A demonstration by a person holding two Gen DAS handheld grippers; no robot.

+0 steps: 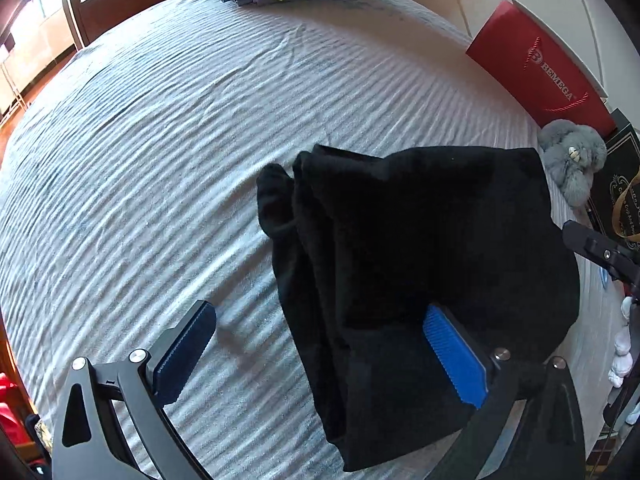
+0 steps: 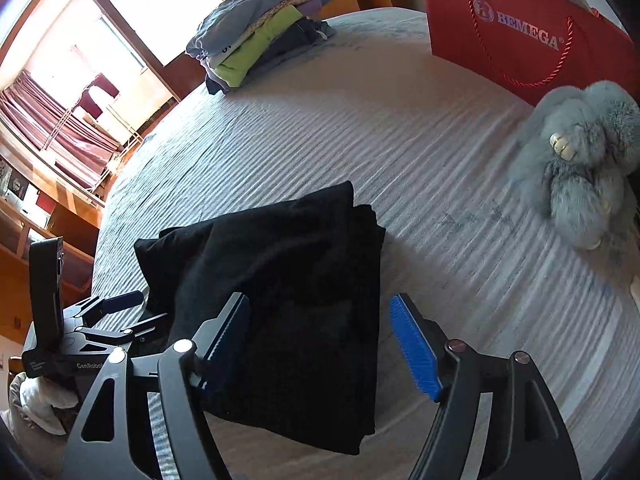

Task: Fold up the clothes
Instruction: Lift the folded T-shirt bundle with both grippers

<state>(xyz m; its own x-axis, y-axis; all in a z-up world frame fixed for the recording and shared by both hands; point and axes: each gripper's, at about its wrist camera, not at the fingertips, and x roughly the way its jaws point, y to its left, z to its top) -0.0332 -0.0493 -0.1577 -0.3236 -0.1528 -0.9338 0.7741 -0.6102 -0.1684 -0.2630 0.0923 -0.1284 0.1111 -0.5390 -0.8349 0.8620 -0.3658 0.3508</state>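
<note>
One bed (image 1: 168,168) is lying under everything, its pale blue-grey sheet rippling in fine crinkled ridges. One black garment (image 1: 420,264), soft and matte, is resting folded into a thick, roughly rectangular bundle near the bed's near edge, its layered edges showing at one side. One stack (image 2: 260,36) of folded clothes, green, lilac, grey and dark, is sitting at the far end. One glossy red paper bag (image 2: 520,28) with cord handles is standing beside the bed. One fluffy grey plush (image 2: 580,160) is lying just in front of it. The left gripper (image 1: 320,356) is spreading its ribbed blue pads wide, one perhaps touching the garment. The right gripper (image 2: 320,344) is holding its fingers apart over the bundle.
</note>
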